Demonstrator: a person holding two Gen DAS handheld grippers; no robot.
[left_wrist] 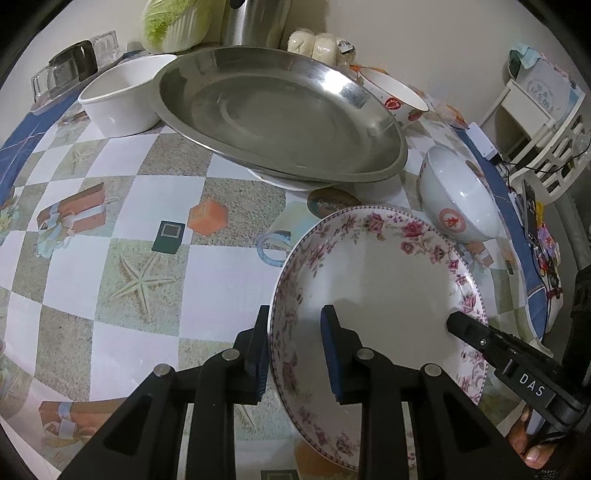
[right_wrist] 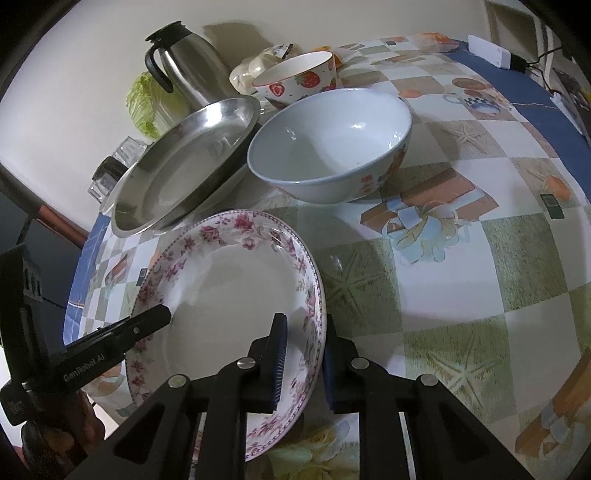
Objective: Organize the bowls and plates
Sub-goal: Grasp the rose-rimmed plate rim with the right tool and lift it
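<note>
— Where is the flowered plate (left_wrist: pixel 380 295) just now?

— Near the front of the table (left_wrist: pixel 122 206), tipped up a little on the checked cloth, with a gripper on each side of its rim. The left gripper (left_wrist: pixel 295 350) has one blue pad behind the rim and the other on the white inner face. The jaws stand only narrowly apart, closed on the plate's left edge.

— And the other one?

— The right gripper (right_wrist: pixel 303 362) does the same on the opposite edge: one pad on the inside, one against the underside of the rim, jaws nearly together and pinching the plate. In the left wrist view its black finger shows over the far rim, with fingertips (left_wrist: pixel 532 443) of the person's hand below it.

— What lies around the plate?

— Just beyond it, on the right-hand side, sits a pale bowl (right_wrist: pixel 332 147) with red marks on its outside; plate and bowl are near but apart. Further back is a wide steel dish (left_wrist: pixel 280 114), resting tilted on something white beneath it. A square white bowl (left_wrist: pixel 122 99) stands beside the dish on the left, and a strawberry-patterned bowl (right_wrist: pixel 299 79) behind it on the right.

— Anything against the wall?

— A steel jug (right_wrist: pixel 188 62) with a black handle, a cabbage (left_wrist: pixel 173 26), some pale wrapped buns (left_wrist: pixel 314 44) and clear glass containers (left_wrist: pixel 70 70) in the far left corner.
</note>
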